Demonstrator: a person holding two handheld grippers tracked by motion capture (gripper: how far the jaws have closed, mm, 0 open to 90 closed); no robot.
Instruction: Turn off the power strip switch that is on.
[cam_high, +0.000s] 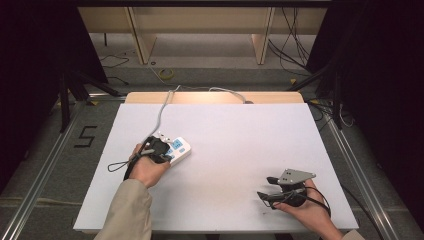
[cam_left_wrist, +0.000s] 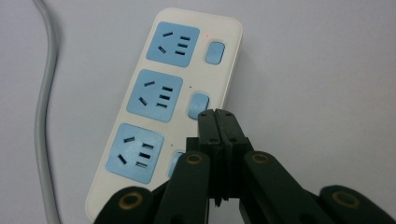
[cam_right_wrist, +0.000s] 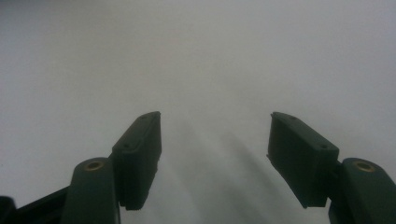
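A white power strip (cam_left_wrist: 140, 107) with three blue sockets and blue rocker switches lies on the white table; in the high view the power strip (cam_high: 179, 149) sits left of centre. A small red light glows beside its top switch (cam_left_wrist: 215, 52). My left gripper (cam_left_wrist: 217, 114) is shut with nothing between its jaws, and its tips hover at the middle switch (cam_left_wrist: 198, 105). In the high view the left gripper (cam_high: 161, 150) sits over the strip's near end. My right gripper (cam_right_wrist: 215, 135) is open over bare table, at the front right (cam_high: 272, 186).
The strip's grey cable (cam_high: 162, 111) runs from its far end to the table's back edge (cam_high: 215, 97). A black cable loop (cam_high: 117, 166) trails left of the left hand. Floor, wires and wooden furniture lie beyond the table.
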